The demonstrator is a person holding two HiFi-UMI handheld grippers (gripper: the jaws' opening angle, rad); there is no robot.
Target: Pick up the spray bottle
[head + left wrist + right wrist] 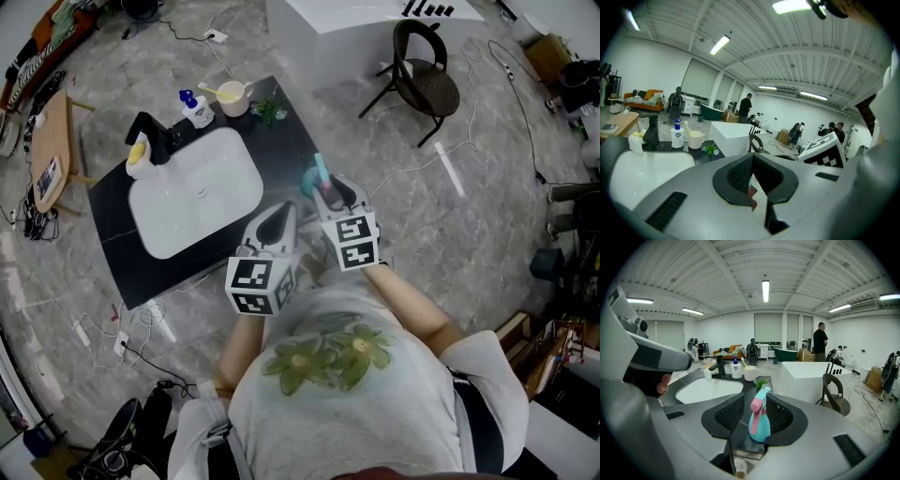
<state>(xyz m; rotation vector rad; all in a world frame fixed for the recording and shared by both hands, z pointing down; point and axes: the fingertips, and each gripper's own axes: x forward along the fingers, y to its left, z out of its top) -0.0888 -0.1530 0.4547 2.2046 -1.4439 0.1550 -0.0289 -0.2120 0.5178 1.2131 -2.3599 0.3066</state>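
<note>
Spray bottle (pixel 760 423), teal body with pink trigger head, is seen standing upright on the dark counter (pixel 112 202), at the corner nearest the person and close to the edge; the white basin (pixel 192 192) lies well to its left. In the right gripper view the bottle is bracketed by the right gripper (pixel 756 401), whose jaws stand apart on either side of it. The body sits close against the right-hand pad, while a clear gap is left at the other; no squeeze is evident, so the bottle is judged not yet gripped. Risk noted: with the bottle off-centre, one pad would likely meet it first on closure, and it could be pushed sideways, tipped, or slid off the nearby counter edge. The rounded, tapering body could also slip up out of the pads if it is clamped too low. Centring before closure is judged advisable. The left gripper (pixel 752 161) is held just beside the right one, its tips drawn together on nothing. Both tools are held close in front of the torso and pointed forward, marker cubes uppermost.
</note>
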